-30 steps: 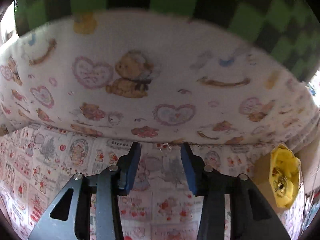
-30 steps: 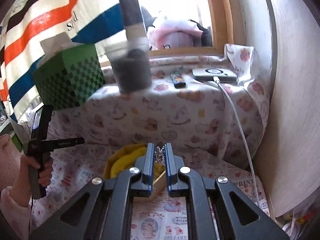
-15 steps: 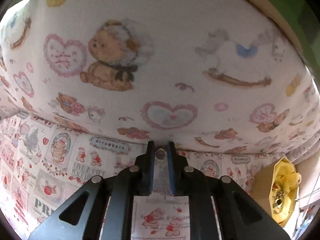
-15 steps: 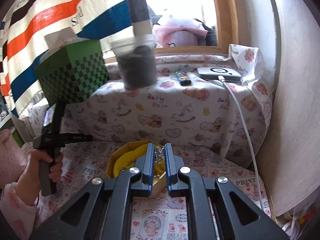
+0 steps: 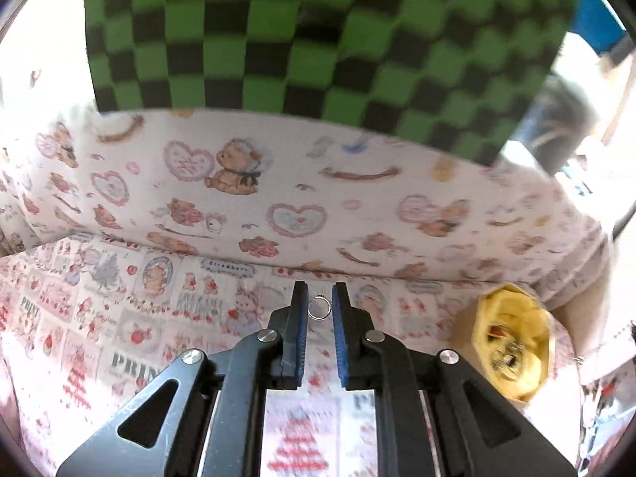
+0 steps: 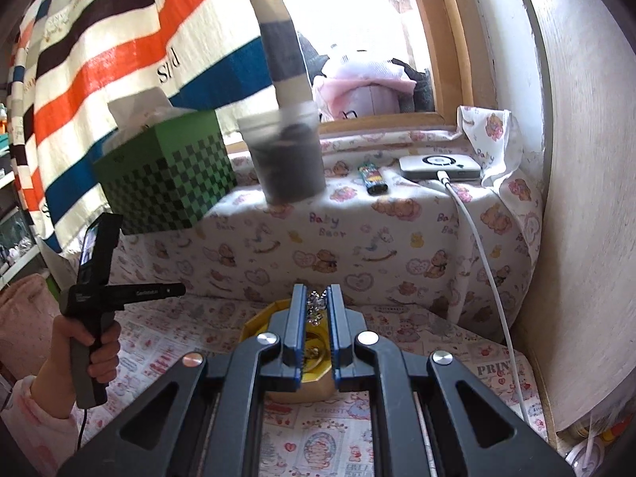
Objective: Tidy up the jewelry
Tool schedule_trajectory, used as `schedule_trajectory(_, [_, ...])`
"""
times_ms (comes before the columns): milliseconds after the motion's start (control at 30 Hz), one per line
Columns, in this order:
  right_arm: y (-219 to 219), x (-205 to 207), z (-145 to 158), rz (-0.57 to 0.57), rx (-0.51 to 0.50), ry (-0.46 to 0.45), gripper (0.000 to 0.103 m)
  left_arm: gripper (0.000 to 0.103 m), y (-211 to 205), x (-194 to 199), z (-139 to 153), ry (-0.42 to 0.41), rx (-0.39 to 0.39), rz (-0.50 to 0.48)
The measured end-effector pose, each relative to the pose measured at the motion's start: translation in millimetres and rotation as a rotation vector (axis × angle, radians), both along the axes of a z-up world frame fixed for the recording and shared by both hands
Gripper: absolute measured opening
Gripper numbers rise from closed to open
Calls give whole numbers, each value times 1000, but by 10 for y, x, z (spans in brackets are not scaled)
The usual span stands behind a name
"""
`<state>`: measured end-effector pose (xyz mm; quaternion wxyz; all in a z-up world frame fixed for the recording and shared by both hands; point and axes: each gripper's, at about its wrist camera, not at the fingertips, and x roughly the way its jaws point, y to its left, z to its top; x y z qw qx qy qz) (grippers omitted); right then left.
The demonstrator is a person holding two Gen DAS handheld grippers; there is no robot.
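Two printed words, "Baby Bear", on draped cloth.

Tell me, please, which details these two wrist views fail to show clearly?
- Contents of the yellow-lined cardboard box: blurred in the left wrist view; in the right wrist view the right gripper covers them.
- The sparkly silver jewelry piece between the right gripper's pads: too small to identify.
- Top of the green-and-black checkered box: cut off by the left view's edge.

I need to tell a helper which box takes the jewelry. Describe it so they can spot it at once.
Below the teddy-bear-print ledge that carries the green checkered tissue box, a small cardboard box sits on the patterned cloth. Only it has a bright yellow lining.
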<state>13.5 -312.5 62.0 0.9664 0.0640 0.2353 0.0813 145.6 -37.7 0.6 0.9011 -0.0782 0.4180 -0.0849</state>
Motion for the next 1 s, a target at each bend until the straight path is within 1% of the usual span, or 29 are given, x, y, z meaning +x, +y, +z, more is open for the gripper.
schedule_trajectory(100, [11, -10, 18, 15, 13, -16, 9, 11, -127, -199, 120, -19, -29, -48])
schedule_trajectory(133, [27, -3, 18, 14, 12, -18, 9, 11, -112, -185, 141, -23, -36, -68])
schedule_trajectory(233, [90, 55, 1, 15, -3, -10, 9, 11, -361, -296, 258, -51, -36, -126])
schedule_trajectory(300, [144, 159, -18, 12, -11, 9, 9, 11, -560, -336, 325, -72, -26, -155])
schedule_trajectory(333, [160, 207, -29, 20, -8, 21, 9, 11, -564, -373, 355, -73, -26, -169])
schedule_trajectory(433, [168, 339, -75, 21, -4, 47, 9, 11, -707, -380, 364, -58, -44, -207])
schedule_trajectory(567, [134, 460, -186, -2, -31, 55, 9, 11, -957, -331, 258, -34, -47, -247])
schedule_trajectory(700, [52, 586, -323, -12, -17, 98, 9, 11, -1132, -286, 157, 3, -72, -280])
schedule_trajectory(833, [-12, 664, -433, -3, -10, 136, 9, 11, -1235, -271, 54, 26, -63, -305])
schedule_trajectory(900, [-49, 700, -487, 4, 7, 155, 9, 11, -1268, -274, 24, 21, -64, -317])
schedule_trajectory(1000, [-108, 719, -513, 27, 58, 173, 9, 11, -1299, -267, -16, 24, -87, -331])
